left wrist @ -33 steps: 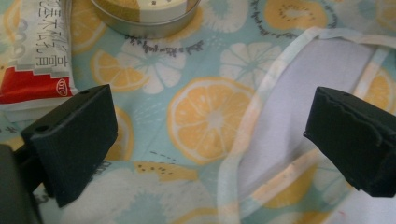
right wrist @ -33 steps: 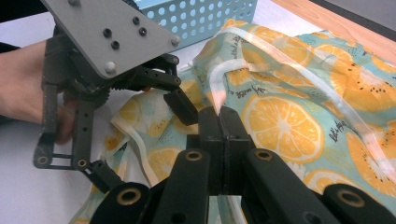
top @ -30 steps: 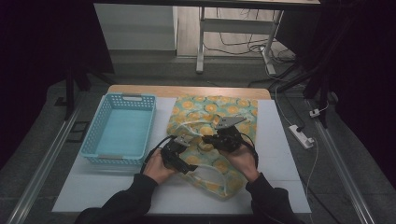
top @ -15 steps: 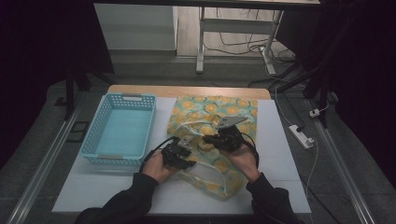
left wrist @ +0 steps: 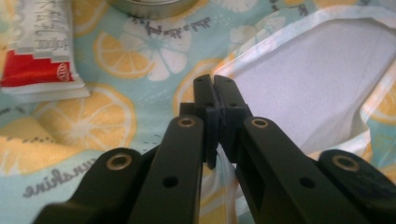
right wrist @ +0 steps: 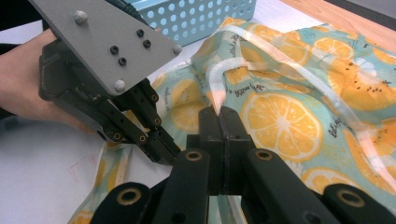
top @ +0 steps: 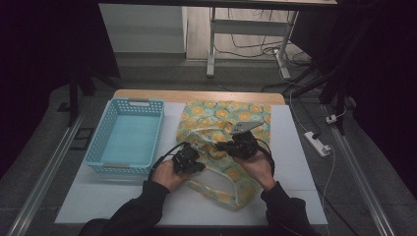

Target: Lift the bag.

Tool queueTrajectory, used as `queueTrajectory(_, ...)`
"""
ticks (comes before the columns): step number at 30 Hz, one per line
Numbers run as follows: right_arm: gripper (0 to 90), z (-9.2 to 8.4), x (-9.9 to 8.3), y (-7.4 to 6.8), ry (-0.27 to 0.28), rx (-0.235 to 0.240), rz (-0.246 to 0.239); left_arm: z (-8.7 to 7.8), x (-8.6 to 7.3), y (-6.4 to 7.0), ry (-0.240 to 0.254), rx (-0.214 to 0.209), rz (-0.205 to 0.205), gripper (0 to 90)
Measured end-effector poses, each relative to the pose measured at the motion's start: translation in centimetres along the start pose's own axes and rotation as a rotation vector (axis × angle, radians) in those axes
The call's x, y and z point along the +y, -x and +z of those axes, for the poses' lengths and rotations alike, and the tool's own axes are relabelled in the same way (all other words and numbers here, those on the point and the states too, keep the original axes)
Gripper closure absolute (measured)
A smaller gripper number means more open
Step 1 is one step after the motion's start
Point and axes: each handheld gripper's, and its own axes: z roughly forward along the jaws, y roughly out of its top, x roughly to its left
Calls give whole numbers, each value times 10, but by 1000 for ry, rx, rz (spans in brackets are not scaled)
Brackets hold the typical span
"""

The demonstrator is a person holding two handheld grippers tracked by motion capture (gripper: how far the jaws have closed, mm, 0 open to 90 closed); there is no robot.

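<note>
A bag printed with orange and lemon slices lies on the white table, and its white-trimmed rim gapes over a pale lining. My left gripper sits at the bag's left edge. Its jaws have just been closing and now stand together with the trimmed rim pinched between them. My right gripper is just beyond it, shut on a fold of the white band that rises from its tips. The left gripper appears close beside it in the right gripper view.
A light blue perforated basket stands to the left of the bag. A red and white tube and a round metal tin lie on the printed material. A white power strip lies on the floor to the right.
The left gripper has edged a little farther up the table onto the bag's edge, and its jaws have gone from wide apart to closed. The right gripper has held still.
</note>
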Motion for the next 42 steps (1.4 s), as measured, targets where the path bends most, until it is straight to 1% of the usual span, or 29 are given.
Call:
queueTrajectory(4,900,-3,1,1,-3,-4,-3,-10,3,3,33,-2,-8,890)
queueTrajectory(8,900,-8,4,1,-2,-8,-7,-21,7,4,65,-26,-5,890)
queueTrajectory(9,900,-9,5,1,-3,-9,-7,-23,9,4,73,-38,-6,890)
queueTrajectory(11,900,-11,6,1,0,-10,0,-26,11,4,87,-60,-21,890)
queueTrajectory(12,900,-12,7,2,-1,-10,4,-28,13,4,85,-68,-20,890)
queueTrajectory(15,900,-14,8,2,-5,-9,12,-32,16,2,94,-96,-35,891)
queueTrajectory(19,900,-17,10,2,-9,-2,12,-39,19,-1,124,-139,-67,890)
queueTrajectory(23,900,-22,15,2,-1,6,10,-47,21,-6,160,-182,-97,891)
queueTrajectory(27,900,-24,19,0,-6,13,6,-56,25,-9,167,-194,-105,891)
queueTrajectory(31,900,-25,22,-1,-19,18,1,-67,31,-10,184,-215,-101,891)
queueTrajectory(37,900,-31,31,-3,-18,21,-9,-86,43,-10,197,-196,-81,891)
queueTrajectory(39,900,-33,34,-4,-20,21,-14,-92,48,-11,208,-204,-76,891)
queueTrajectory(41,900,-35,37,-5,-21,26,-18,-99,54,-12,214,-203,-66,891)
queueTrajectory(42,900,-36,39,-6,-22,26,-20,-102,56,-12,218,-204,-66,891)
